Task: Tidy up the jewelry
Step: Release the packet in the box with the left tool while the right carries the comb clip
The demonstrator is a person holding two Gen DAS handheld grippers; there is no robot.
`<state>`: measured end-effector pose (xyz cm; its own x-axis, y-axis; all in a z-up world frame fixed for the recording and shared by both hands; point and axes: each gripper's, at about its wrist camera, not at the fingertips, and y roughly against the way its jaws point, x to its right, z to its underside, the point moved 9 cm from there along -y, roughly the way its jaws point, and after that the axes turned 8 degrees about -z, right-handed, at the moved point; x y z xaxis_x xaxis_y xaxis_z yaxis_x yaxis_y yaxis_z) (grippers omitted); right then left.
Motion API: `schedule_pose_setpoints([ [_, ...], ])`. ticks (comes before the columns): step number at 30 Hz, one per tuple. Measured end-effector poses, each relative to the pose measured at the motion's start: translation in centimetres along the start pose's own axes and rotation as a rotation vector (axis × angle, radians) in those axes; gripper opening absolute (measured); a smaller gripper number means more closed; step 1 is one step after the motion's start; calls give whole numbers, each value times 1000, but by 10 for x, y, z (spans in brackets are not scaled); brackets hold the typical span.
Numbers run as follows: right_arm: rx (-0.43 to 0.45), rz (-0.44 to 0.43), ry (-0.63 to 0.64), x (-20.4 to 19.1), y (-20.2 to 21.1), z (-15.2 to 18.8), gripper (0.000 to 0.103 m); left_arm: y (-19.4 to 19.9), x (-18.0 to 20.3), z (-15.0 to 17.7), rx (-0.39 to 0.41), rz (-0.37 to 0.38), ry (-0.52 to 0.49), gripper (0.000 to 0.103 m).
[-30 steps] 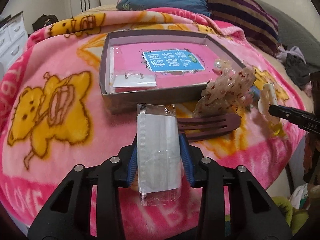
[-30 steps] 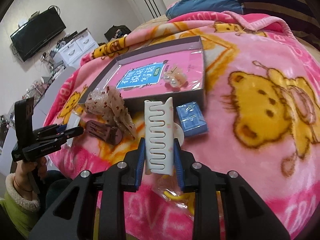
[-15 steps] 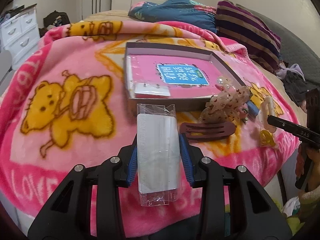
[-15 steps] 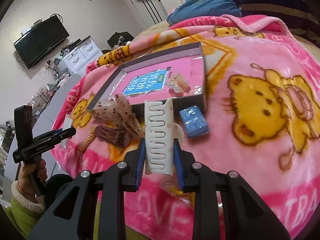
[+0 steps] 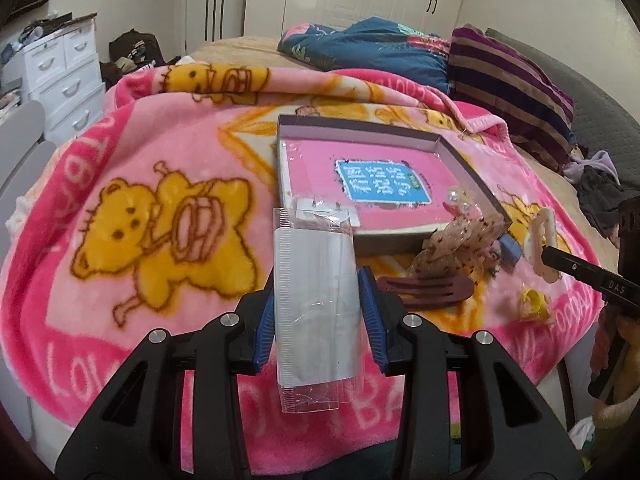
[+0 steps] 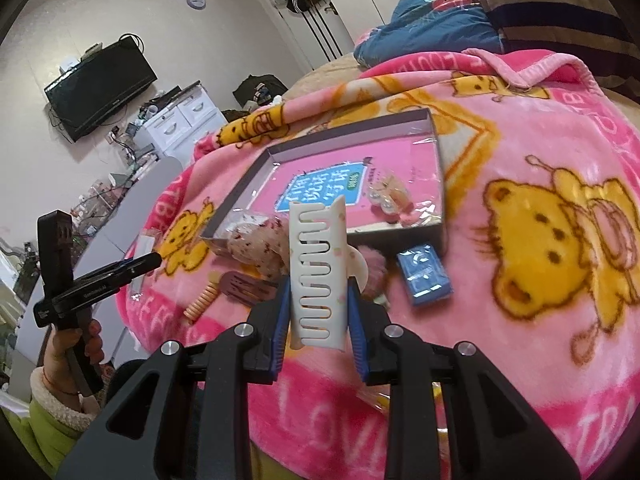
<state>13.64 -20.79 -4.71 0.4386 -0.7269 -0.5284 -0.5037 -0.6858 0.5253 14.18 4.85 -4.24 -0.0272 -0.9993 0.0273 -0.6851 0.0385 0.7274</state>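
While both hands hang above the pink bear-print blanket [image 5: 132, 208] on the bed, each tool is clenched on something meant for the shallow grey box [image 5: 460, 152]. The left tool [image 5: 318, 318] pinches a clear plastic packet [image 5: 314, 304] with a white card inside, gripped by its long edges; what jewelry it holds, if any, is too faint to make out. The right tool [image 6: 318, 316] clamps a white wavy-toothed hair clip [image 6: 318, 268] upright between its blue pads. The box lies further up the blanket and already holds a small packet [image 5: 324, 210] at its near edge and a pearly ornament [image 6: 390, 196] on the pink lining. Outside it, on the blanket, lie a speckled bow [image 5: 460, 244], a dark brown clip [image 5: 424, 292], a small blue box [image 6: 424, 276] and a coiled hair tie [image 6: 200, 302]. The main risk lies in the packet: slick film held only at its edges could bow and slip free as it tilts toward the box. The clip, gripped low with most of its length standing clear, could pivot or catch the box's near wall. With both tools converging on one box, they might also knock each other.
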Motion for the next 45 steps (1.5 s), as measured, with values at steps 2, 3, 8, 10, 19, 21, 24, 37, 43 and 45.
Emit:
schedule_pose_setpoints([
  [2, 3, -7, 3, -3, -1, -3, 26, 1, 2, -3, 6, 2, -1, 30],
  [3, 5, -10, 7, -5, -2, -5, 26, 1, 5, -6, 7, 12, 3, 30],
  [8, 13, -26, 20, -13, -4, -12, 26, -1, 14, -16, 18, 29, 1, 30],
  [10, 16, -27, 25, -16, -6, -15, 26, -2, 18, -21, 24, 34, -2, 30],
  [19, 29, -29, 51, -24, -16, -31, 26, -12, 45, -46, 43, 77, -19, 30],
  [21, 35, -28, 60, -26, -18, -36, 26, -18, 49, -50, 43, 78, -25, 28],
  [24, 44, -29, 60, -26, -19, -42, 26, -24, 45, -55, 41, 61, -19, 21],
  [37, 49, -32, 50, -24, -20, -44, 26, -56, -2, 11, -133, -86, -33, 59],
  [43, 52, -35, 50, -22, -18, -46, 26, -77, -10, 34, -205, -100, -36, 34],
  [45, 53, -34, 48, -22, -18, -46, 26, -83, -9, 41, -216, -99, -48, 33],
])
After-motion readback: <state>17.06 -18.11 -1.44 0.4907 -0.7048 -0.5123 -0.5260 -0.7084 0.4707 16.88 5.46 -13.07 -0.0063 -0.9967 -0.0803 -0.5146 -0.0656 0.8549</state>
